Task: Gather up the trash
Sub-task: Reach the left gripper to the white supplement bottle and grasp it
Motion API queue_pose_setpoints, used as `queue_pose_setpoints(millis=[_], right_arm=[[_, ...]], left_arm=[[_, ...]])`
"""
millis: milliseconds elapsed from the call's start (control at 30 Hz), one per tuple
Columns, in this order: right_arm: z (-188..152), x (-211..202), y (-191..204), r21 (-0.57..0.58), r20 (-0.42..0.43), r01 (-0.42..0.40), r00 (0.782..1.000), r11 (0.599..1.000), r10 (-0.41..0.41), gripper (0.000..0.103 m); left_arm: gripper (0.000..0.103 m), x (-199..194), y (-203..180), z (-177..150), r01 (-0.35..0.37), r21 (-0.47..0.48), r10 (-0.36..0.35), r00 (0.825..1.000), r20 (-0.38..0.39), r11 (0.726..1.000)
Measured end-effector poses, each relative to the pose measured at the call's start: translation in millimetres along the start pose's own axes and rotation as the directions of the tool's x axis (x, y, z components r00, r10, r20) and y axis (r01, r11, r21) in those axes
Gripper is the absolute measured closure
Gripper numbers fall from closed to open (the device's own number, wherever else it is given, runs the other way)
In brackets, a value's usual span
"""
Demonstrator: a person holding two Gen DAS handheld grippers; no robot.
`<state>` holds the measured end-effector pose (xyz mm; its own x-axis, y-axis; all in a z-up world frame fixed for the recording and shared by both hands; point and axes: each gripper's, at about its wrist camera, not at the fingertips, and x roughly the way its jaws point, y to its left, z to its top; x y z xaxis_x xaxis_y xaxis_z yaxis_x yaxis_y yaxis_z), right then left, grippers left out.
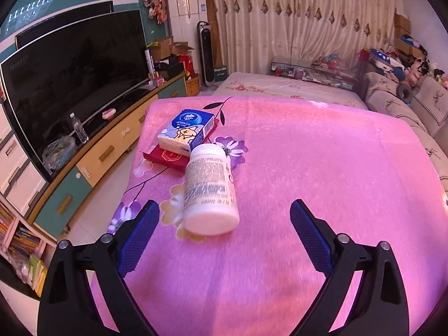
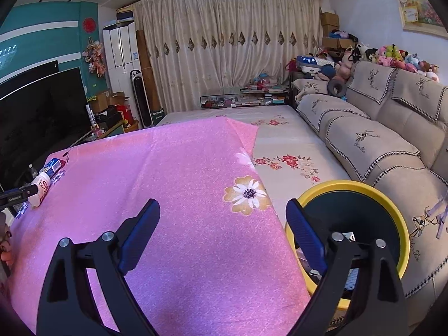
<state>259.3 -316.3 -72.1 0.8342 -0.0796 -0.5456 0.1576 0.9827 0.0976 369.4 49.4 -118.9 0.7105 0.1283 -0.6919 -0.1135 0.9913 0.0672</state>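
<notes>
**On the pink cloth: trash items and both tools**

On the pink flowered blanket we list three items near its left edge. Item one: a white bottle lying on its side, base toward the left wrist camera, printed label up. Item two: a blue tissue pack, just beyond the bottle's far end. Item three: a flat red box, under the tissue pack.

We note the left hand-held gripper with its jaws spread wide and holding nothing; the bottle's base lies between the blue pads, nearer the left one, without touching either.

We note the right hand-held gripper likewise wide open and empty, over bare blanket. Beside its right finger stands a yellow-rimmed bin, against the sofa.
</notes>
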Motion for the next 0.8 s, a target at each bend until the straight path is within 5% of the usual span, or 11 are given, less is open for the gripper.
queue_pose_setpoints(millis=[333,400,567,800], right_arm=[[1.5,3.1,-1.8,0.013,-0.011,-0.010,1.000,1.000,0.010,0.016],[1.7,3.8,-1.9,0.015,-0.014,-0.012,1.000,1.000,0.012,0.016],[3.0,1.6,-5.6,0.030,-0.004,-0.014,1.000,0.999,0.014,0.016],[-5.0,-23.8,-21.0,0.027,0.034,0.018,0.999,0.999,-0.019,0.016]], left_arm=[[0.044,47.4,-2.8,17.7,-0.017,-0.043,0.014,0.997,-0.070,0.999],[0.056,51.6,-0.5,17.9,-0.024,-0.041,0.021,0.997,-0.074,0.999],[0.056,53.0,0.8,20.2,-0.007,-0.047,0.004,0.997,-0.074,0.999],[0.056,5.7,-33.4,7.2,0.074,0.043,-0.073,0.997,-0.032,0.996]])
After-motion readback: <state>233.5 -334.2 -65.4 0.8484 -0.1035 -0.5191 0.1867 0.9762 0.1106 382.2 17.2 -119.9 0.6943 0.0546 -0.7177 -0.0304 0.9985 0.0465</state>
